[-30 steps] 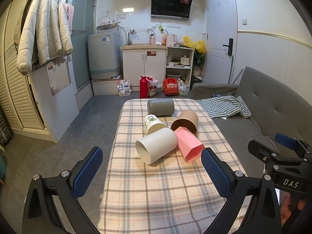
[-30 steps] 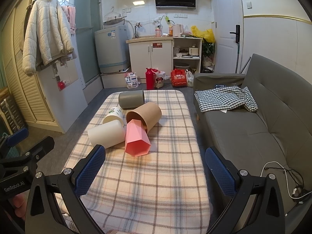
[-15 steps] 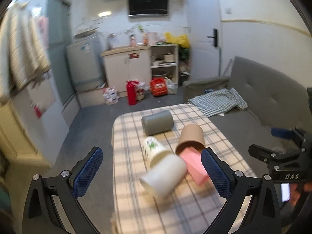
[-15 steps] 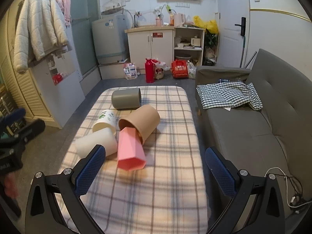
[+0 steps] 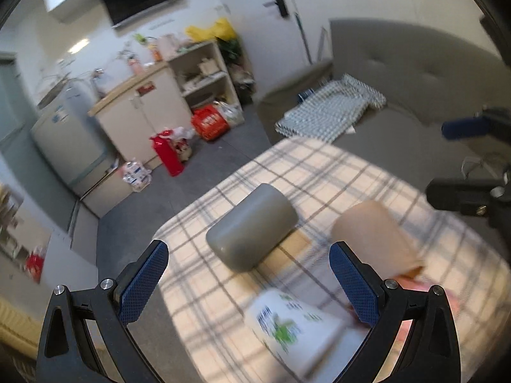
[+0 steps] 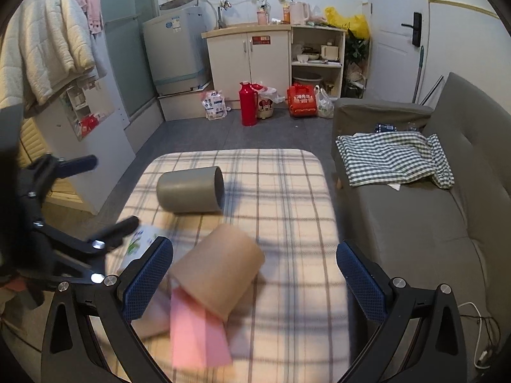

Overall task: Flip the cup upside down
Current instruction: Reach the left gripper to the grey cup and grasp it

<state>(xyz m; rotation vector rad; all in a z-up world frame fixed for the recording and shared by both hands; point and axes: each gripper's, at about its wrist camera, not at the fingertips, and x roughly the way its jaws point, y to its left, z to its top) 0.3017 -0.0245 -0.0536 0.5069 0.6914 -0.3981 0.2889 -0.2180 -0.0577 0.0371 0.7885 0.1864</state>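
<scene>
Several cups lie on their sides on the plaid-covered table [image 6: 287, 198]. A grey cup [image 5: 252, 226] [image 6: 191, 190] lies farthest. A brown cup [image 5: 373, 233] [image 6: 220, 271] lies nearer, with a pink cup [image 6: 198, 332] partly under it. A white cup with a green print [image 5: 293, 322] [image 6: 137, 242] lies at the left. My left gripper [image 5: 247, 282] is open and empty, just short of the grey cup and above the printed cup. My right gripper [image 6: 255, 282] is open and empty, with the brown cup between its fingers in view.
A grey sofa [image 6: 431, 223] with a checked cloth [image 6: 396, 156] runs along the table's right side. Beyond the table are a red thermos [image 6: 248, 103], bags, a white cabinet [image 6: 249, 54] and a washing machine [image 6: 175, 51].
Both grippers have moved forward over the table toward the cups. The left one has swung right and tilted, now close to the grey cup. Both stay open.
</scene>
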